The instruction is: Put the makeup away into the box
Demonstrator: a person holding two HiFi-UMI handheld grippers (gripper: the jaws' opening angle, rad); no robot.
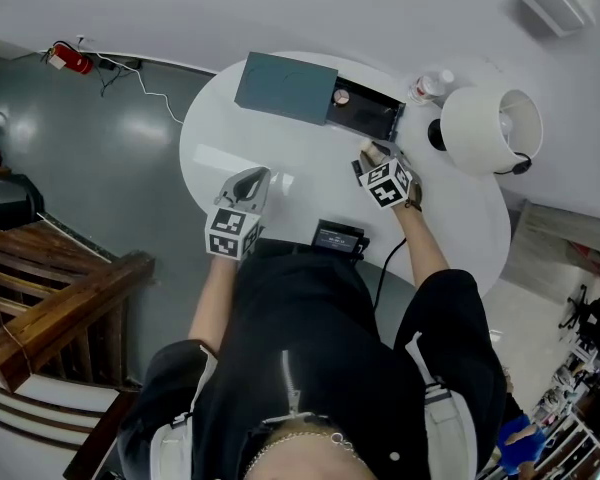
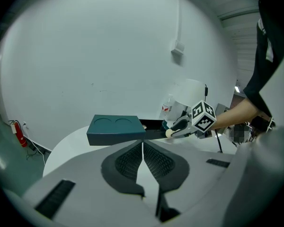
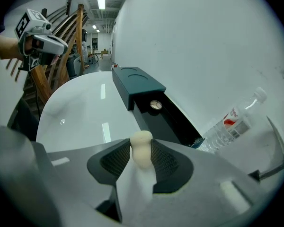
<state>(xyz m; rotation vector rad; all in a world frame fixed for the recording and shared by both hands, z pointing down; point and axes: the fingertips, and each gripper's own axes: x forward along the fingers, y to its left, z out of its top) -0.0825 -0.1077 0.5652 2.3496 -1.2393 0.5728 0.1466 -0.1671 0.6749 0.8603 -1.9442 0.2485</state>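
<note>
A teal box (image 1: 285, 86) lies at the far side of the round white table (image 1: 220, 153), its black drawer (image 1: 370, 116) slid out to the right. A small round compact (image 3: 155, 105) rests inside the drawer. My right gripper (image 3: 141, 156) is shut on a cream makeup sponge (image 3: 142, 142), held just above the table in front of the drawer; the left gripper view shows that sponge (image 2: 169, 133) too. My left gripper (image 2: 142, 148) hovers over the near left of the table, its pads together with nothing between them.
A white lamp (image 1: 490, 128) and a clear water bottle (image 1: 430, 85) stand at the table's far right, beside the drawer. A small black device (image 1: 338, 236) sits at the near table edge. A wooden stair rail (image 1: 70, 308) runs along the left.
</note>
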